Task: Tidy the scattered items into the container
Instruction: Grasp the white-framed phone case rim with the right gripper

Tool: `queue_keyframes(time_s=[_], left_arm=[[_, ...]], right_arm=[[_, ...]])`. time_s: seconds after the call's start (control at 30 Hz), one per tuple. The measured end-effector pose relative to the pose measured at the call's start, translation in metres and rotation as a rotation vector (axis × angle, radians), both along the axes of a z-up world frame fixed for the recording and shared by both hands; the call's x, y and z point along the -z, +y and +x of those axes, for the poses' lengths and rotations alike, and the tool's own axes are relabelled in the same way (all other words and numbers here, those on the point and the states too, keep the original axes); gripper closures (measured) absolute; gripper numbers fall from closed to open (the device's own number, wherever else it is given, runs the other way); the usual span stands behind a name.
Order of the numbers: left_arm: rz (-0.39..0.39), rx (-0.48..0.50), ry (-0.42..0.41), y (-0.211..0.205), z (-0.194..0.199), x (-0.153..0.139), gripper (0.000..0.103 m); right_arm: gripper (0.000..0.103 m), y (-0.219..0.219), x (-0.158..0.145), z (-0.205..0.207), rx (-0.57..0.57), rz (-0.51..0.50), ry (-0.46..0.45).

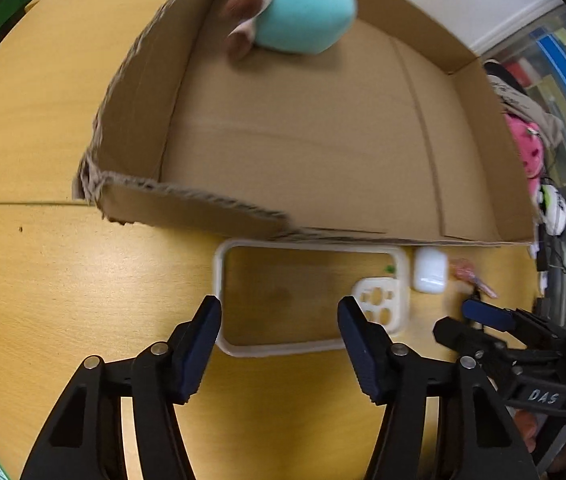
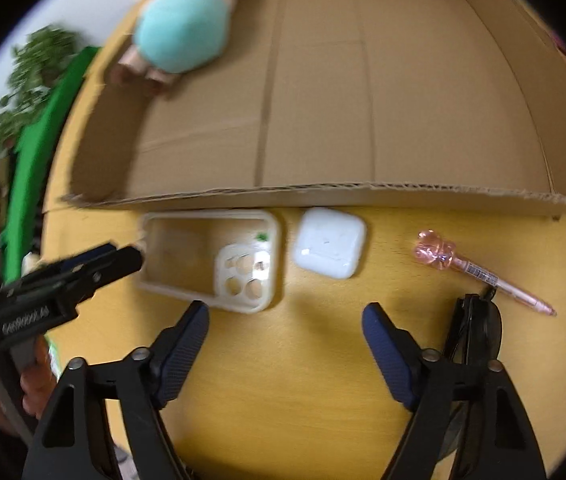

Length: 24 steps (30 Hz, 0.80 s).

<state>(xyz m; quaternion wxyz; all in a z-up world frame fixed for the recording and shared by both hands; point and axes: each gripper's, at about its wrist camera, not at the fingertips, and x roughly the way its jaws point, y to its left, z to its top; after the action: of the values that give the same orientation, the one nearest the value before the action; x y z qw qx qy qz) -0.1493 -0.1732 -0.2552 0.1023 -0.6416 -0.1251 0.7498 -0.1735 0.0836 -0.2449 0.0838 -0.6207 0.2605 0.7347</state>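
both tongs released, blurred teal plush cut off at cardboard box far corner

Even, soft indoor light fills both fisheye views, with faint shadows on the yellow table. Straight edges of the box bow strongly, and black vignette rounds the corners. Motion blur smears the teal plush and the green plant at the left edge.

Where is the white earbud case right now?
In the right wrist view the white earbud case lies on the table just outside the cardboard box, between the phone case and pink pen.
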Motion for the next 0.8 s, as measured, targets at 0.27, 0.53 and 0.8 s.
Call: queue_keyframes(time_s=[0.27, 0.53, 0.8], left_arm=[[-0.034, 0.025, -0.014, 0.002, -0.003, 0.016, 0.059], [-0.039, 0.017, -0.038, -0.005, -0.002, 0.02, 0.095], [-0.038, 0.006, -0.03, -0.005, 0.015, 0.014, 0.098]], right_arm=[[0.048, -0.006, 0.026, -0.019, 0.005, -0.012, -0.038], [0.089, -0.012, 0.027, -0.017, -0.024, 0.046, -0.057], [0.097, -0.011, 0.027, -0.012, -0.047, 0.024, -0.081]])
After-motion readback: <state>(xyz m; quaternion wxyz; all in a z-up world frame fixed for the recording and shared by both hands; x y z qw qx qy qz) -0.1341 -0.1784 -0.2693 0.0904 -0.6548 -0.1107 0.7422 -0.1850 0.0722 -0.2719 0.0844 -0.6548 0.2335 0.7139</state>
